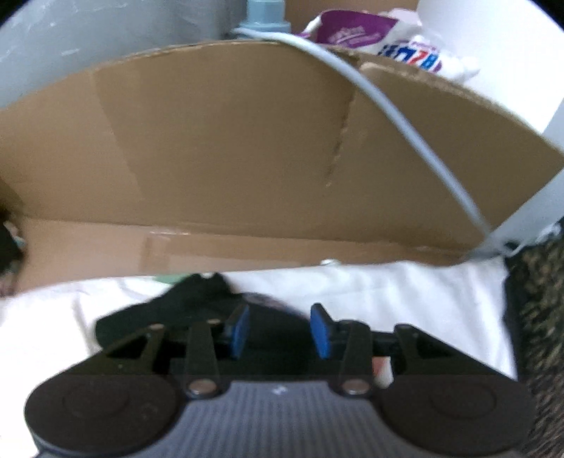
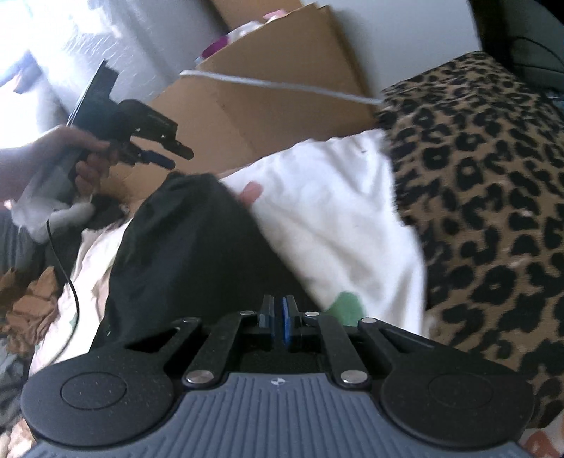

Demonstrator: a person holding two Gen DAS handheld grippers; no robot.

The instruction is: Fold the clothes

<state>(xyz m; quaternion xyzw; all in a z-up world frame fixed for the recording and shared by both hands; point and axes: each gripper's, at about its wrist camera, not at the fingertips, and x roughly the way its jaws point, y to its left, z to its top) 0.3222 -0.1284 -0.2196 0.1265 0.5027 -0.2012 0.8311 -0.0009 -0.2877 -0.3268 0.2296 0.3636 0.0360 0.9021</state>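
**Black garment on the white sheet, right jaws pinched**

Your left gripper (image 1: 280,329) stands partly spread, nothing between its blue pads (image 1: 320,331), above the black garment (image 2: 190,253) lying on the white sheet (image 2: 331,218). Behind, a cardboard box (image 1: 229,141) holds a purple packet (image 1: 352,31); its writing is too blurred to read. Your right gripper (image 2: 280,320) is pinched together at the garment's near edge, beside the leopard-print cover (image 2: 486,183).

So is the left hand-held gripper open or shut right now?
Open. The left hand-held gripper shows a clear gap between its blue pads, with nothing pinched; the black garment lies below.
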